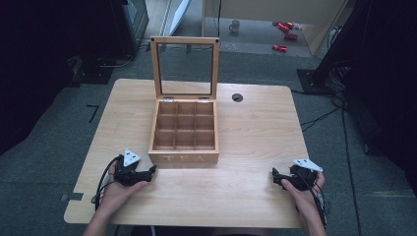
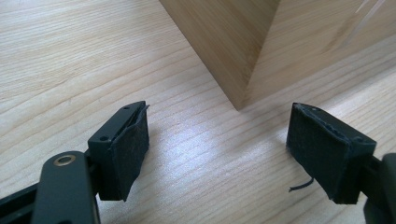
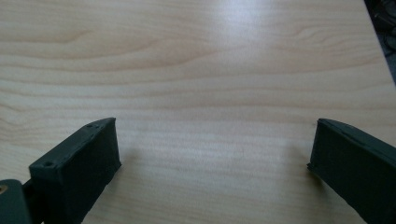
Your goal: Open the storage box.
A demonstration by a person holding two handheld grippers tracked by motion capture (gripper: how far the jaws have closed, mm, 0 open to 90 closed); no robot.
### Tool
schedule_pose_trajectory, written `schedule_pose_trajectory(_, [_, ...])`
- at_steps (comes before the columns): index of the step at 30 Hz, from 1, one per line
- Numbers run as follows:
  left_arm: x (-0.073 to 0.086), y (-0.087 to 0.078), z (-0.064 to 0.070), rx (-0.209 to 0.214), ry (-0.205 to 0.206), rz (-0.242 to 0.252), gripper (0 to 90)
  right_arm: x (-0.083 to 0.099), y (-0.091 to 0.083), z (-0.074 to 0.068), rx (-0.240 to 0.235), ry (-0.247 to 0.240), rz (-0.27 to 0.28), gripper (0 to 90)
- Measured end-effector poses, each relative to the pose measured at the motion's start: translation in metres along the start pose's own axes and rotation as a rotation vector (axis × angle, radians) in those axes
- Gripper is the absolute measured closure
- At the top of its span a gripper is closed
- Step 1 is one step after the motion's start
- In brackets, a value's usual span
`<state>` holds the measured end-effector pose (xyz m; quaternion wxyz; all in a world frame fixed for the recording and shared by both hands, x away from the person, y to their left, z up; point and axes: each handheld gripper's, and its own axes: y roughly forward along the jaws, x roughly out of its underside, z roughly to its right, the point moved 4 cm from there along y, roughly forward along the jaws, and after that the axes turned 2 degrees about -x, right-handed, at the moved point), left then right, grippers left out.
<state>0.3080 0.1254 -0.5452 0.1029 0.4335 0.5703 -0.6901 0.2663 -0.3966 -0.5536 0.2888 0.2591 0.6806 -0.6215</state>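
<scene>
Tea box (image 1: 184,147), lid raised, set mid-bench (image 1: 255,128); left gripper (image 1: 150,172) and right gripper (image 1: 275,178) held with fingers apart, empty.

Light wooden table (image 1: 255,128), grey floor (image 1: 44,152), white mug (image 1: 235,25), red cans (image 1: 284,30) behind.

This looks like a lab or studio. A lone wooden table (image 1: 255,128) stands on grey carpet (image 1: 49,147). Dark equipment stands (image 1: 339,54) and loose cables (image 1: 319,118) ring it.
</scene>
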Motion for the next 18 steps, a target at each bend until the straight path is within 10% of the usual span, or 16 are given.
schedule_pose_trajectory(18, [0.0001, 0.0, 0.0003, -0.004, 0.0, 0.002, 22.2, 0.0005, 0.0007, -0.0009, 0.002, -0.012, -0.009, 0.0])
